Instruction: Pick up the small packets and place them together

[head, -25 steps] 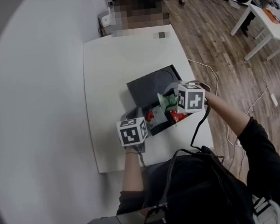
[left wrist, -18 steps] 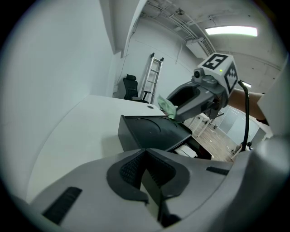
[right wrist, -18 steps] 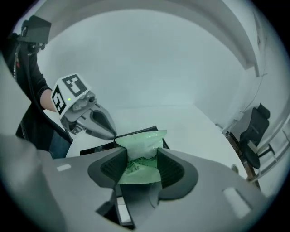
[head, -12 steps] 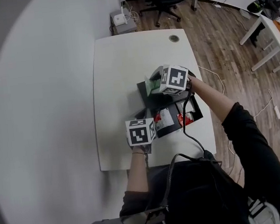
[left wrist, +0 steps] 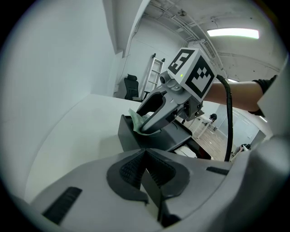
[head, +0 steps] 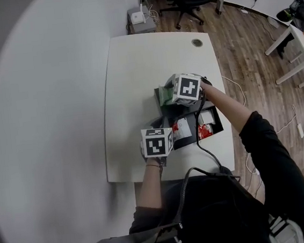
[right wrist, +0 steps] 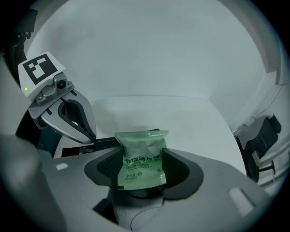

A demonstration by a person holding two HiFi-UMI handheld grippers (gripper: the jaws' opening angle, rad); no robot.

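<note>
A person seated at a white table (head: 135,66) lowers a green packet (right wrist: 141,158) with the right gripper (right wrist: 141,179) onto the far left corner of a black tray (left wrist: 129,138). The jaws have just been opening and now stand wide, one on each side of the packet, apparently no longer pressing it. The packet stands upright between the fingers. Its long axis runs straight out along the jaws, with its crimped top edge farthest from the gripper. That alignment likely governs the next move: to leave the packet where it is, the gripper must draw back along its own line, because a sideways move would drag the packet off the corner. The left gripper (left wrist: 145,170) hangs by the tray's near left corner, well apart from the packet. Its jaws are closed together with nothing between them, so the right hand is plainly the nearer one. There is one green packet in view. Three more packets show in the tray's near compartments: two pale packets (head: 182,129) (head: 205,117) and one red packet (head: 204,132).
</note>
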